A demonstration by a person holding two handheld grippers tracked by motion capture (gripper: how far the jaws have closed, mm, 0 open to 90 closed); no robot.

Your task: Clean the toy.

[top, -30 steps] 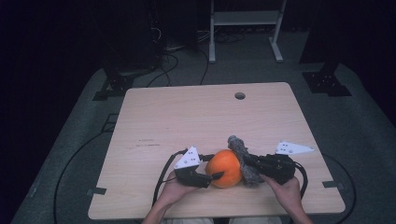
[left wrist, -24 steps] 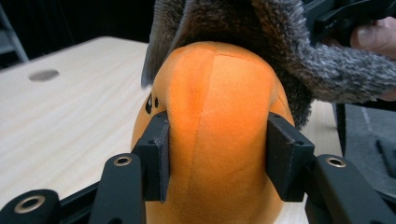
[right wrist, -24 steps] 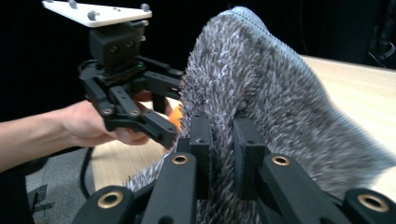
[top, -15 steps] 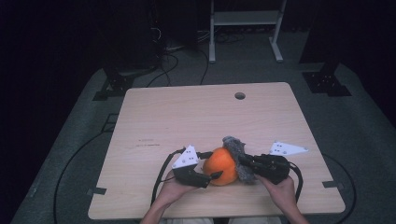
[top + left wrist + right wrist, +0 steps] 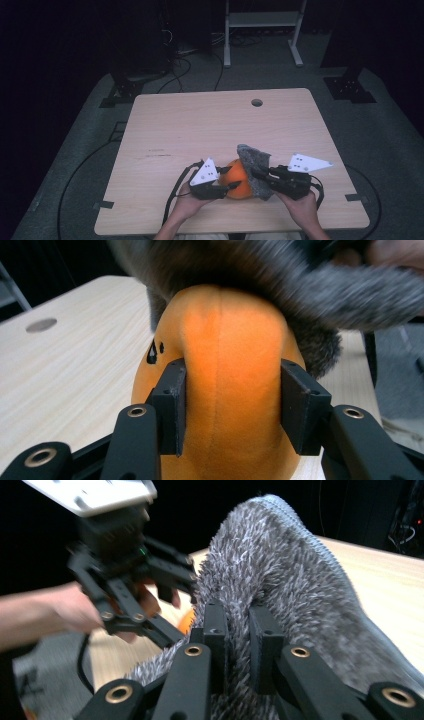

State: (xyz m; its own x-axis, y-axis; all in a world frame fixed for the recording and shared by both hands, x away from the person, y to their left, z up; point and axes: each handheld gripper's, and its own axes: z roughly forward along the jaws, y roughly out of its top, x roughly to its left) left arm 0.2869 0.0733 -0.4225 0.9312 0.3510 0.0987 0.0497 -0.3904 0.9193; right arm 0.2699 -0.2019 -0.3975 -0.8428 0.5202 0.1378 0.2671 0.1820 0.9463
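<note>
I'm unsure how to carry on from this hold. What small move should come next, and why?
Probably draw the right gripper a little further away, peeling the grey furry cover off the orange plush. The left gripper, whose fingers have just closed, pinches the plush, the right is shut on the cover, and the fur still drapes over the plush's far side.

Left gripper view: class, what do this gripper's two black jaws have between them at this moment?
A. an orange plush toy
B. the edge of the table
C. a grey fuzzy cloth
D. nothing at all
A: the left gripper has its pads pressed into both sides of the orange plush toy, pinching its seamed middle, while the grey fuzzy cloth lies across the toy's top.
</note>
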